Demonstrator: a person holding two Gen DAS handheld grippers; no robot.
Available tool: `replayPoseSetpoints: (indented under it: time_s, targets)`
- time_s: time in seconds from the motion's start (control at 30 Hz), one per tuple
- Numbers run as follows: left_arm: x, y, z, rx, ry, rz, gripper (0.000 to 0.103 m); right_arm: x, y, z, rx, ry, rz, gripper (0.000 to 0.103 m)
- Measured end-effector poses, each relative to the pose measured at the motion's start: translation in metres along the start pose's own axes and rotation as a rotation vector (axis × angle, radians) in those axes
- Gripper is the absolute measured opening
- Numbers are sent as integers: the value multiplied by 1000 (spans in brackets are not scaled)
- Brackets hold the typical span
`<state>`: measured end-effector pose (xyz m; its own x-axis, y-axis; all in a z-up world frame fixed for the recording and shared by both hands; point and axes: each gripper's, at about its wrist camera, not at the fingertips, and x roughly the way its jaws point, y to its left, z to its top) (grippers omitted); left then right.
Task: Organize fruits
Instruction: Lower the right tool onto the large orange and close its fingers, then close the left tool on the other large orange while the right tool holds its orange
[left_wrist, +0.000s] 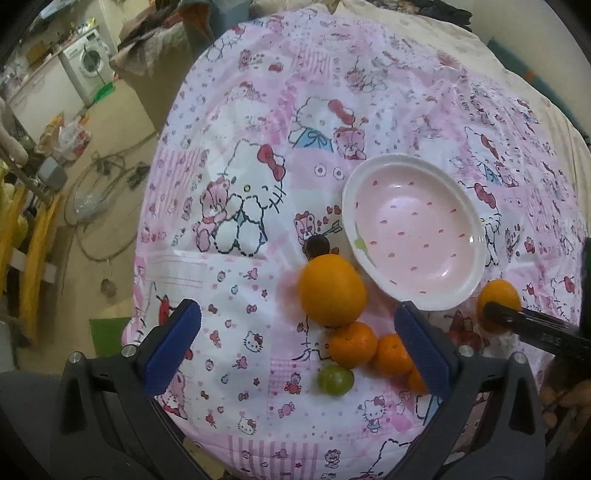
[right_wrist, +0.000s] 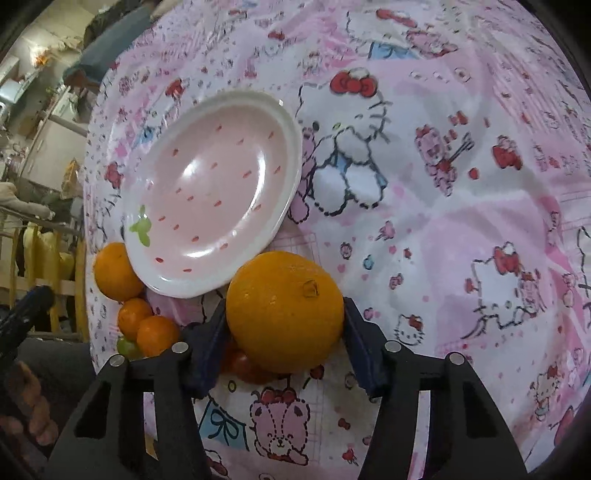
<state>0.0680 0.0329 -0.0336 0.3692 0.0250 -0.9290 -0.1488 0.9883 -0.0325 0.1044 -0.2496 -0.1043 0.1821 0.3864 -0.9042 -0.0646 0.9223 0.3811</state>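
Two big oranges are sharing the cartoon-print cloth (left_wrist: 258, 110): one big orange (left_wrist: 332, 290) is sitting left of the single pink plate (left_wrist: 436, 304), the second (right_wrist: 284, 310) at its near right. Three small tangerines (left_wrist: 352, 345) are clustering nearer, one half hidden, while one green fruit (left_wrist: 336, 380) and one dark fruit (left_wrist: 317, 246) are lying alongside.

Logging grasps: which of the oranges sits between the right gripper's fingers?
The big orange in the right hand-held gripper, below the plate; the other oranges lie left.
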Motion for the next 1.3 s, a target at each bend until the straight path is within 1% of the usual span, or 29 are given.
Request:
replayPoseSetpoints:
  time_s: [0.1,0.27,0.37,0.5,0.63,0.7,0.77,0.87,1.03,1.1,1.2,1.3]
  targets:
    - [9,3,1,-14,33,-13,103,-17,-3,-3,20,-47,13,60]
    - [20,-4,4,21,80,-14,103,-39,-5,-4,19,-116,18,60]
    - [28,-6,7,17,106,-27,103,-48,-5,-1,27,-143,31,60]
    - [39,-6,12,-7,140,-31,103,-53,-4,3,28,-167,44,60]
    - [54,-10,15,-10,184,-23,103,-54,-3,5,31,-167,58,60]
    - [63,-15,15,1,205,-30,97,-53,-1,6,23,-168,52,60]
    - [72,-19,15,8,229,-31,81,-52,-1,7,22,-166,53,60]
    - [84,-22,13,-8,272,-60,67,-51,-1,8,22,-164,52,60]
    - [98,-23,13,-30,297,-91,56,-49,-1,10,18,-159,50,60]
    - [99,-25,14,-28,290,-85,54,-48,0,11,16,-159,48,59]
    - [100,-32,15,2,285,-75,53,-47,1,12,10,-157,45,60]
    - [99,-32,17,-9,282,-85,52,-46,3,13,3,-153,46,59]
